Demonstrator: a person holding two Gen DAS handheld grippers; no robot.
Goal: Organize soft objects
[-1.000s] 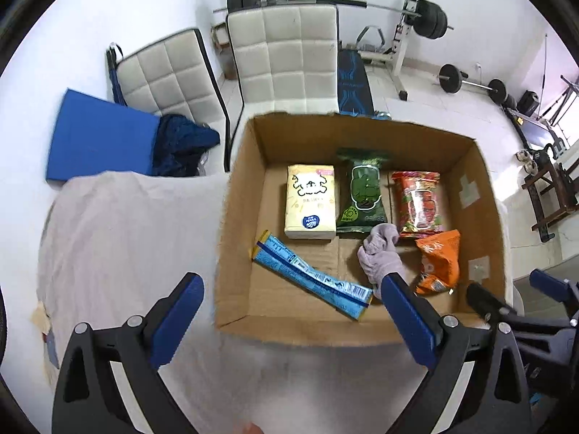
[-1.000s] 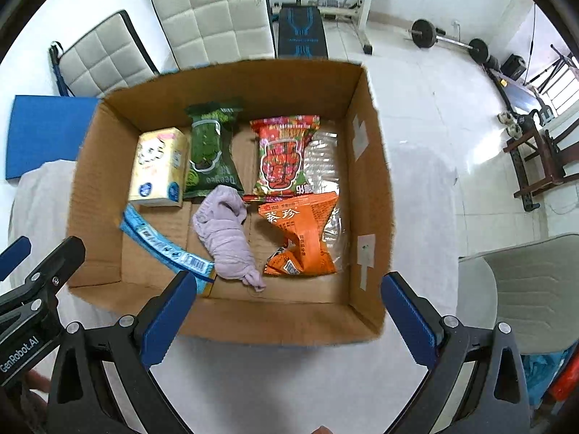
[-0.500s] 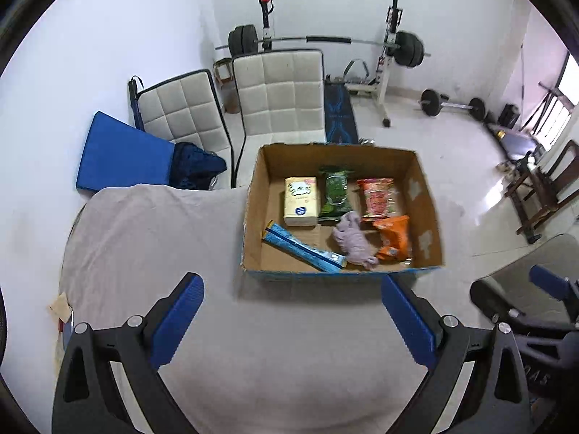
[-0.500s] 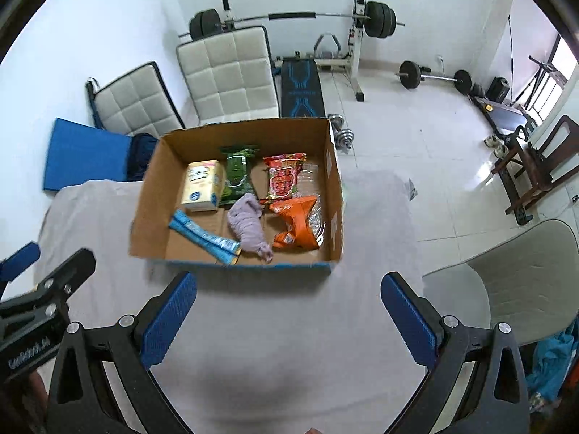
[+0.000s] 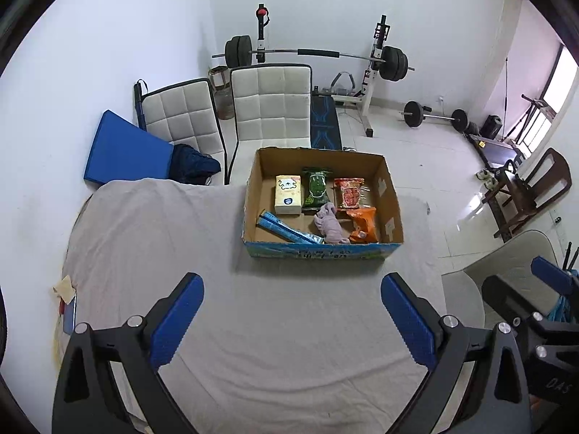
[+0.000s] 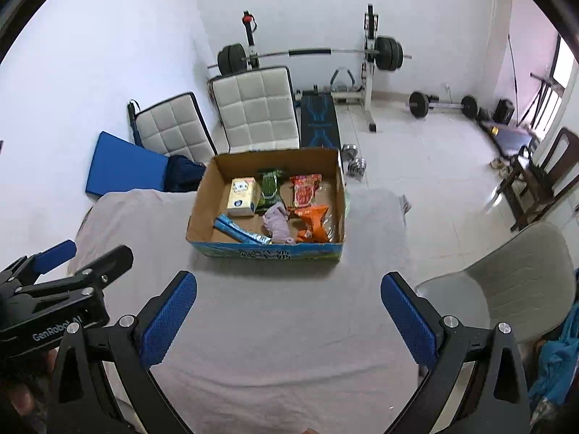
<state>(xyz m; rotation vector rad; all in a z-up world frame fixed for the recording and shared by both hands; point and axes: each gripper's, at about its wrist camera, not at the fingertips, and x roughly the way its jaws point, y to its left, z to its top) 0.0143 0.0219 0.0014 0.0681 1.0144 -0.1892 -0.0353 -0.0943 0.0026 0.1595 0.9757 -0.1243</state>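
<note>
Sitting near the far edge of the cloth-covered worktop, an open cardboard box with a printed blue-green front panel holds the soft things. Along its back wall lie a boxy pale-yellow tissue pack, a glossy dark-green packet and a crinkly red snack bag. In front of them lie a long flat blue foil sachet, a limp, bunched lilac cloth and a crumpled orange bag; the cloth touches the orange bag and the sachet's end. The box's front wall cuts off the lower ends of these three.

The left gripper hovers over the near part of the worktop, its textured blue pads spread wide with nothing between them. The right gripper is likewise spread wide and bare. The worktop's grey-white cloth is lightly wrinkled. Print on the packets is too small to read.
</note>
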